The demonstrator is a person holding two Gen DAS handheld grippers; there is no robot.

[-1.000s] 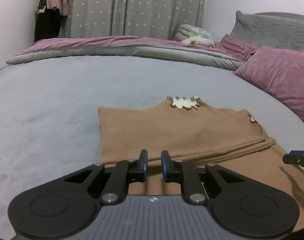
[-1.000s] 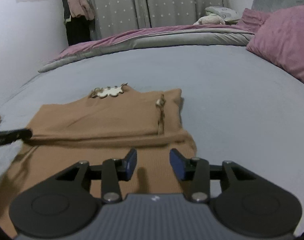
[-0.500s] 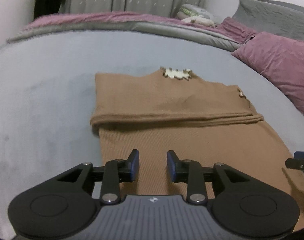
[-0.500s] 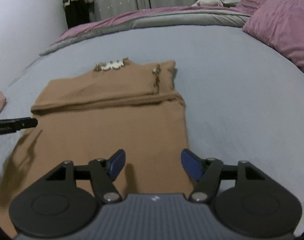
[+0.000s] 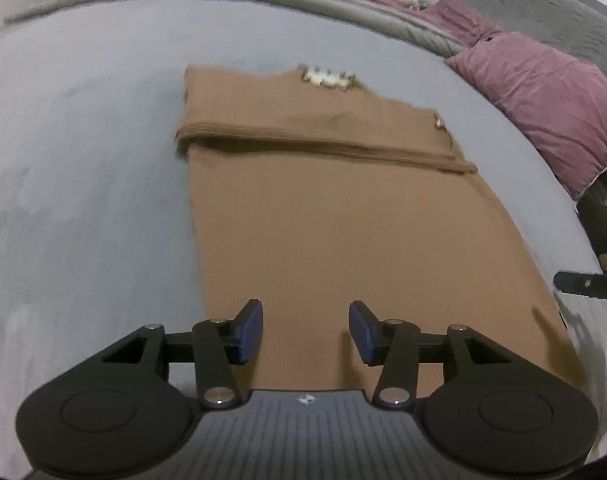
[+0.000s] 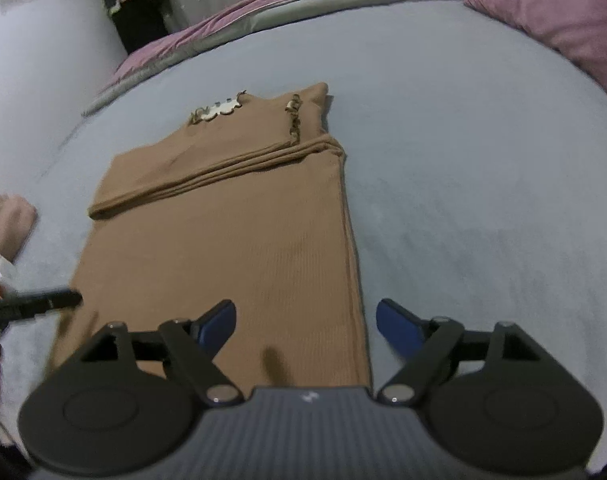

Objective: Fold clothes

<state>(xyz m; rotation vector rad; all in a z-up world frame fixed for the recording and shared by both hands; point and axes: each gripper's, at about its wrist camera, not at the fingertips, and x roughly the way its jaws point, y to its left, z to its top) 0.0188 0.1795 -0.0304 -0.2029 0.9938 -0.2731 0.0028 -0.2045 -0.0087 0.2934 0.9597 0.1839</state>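
Nearby, pink pillow (image 5: 543, 92) beside brown garment (image 5: 343, 220).

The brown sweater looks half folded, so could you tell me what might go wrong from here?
1. The right gripper straddles the brown sweater's side edge, so it may pinch bedsheet too.
2. Lifting the near hem could drag loose the folded sleeves.
3. The left gripper, open, may grab only the top layer.
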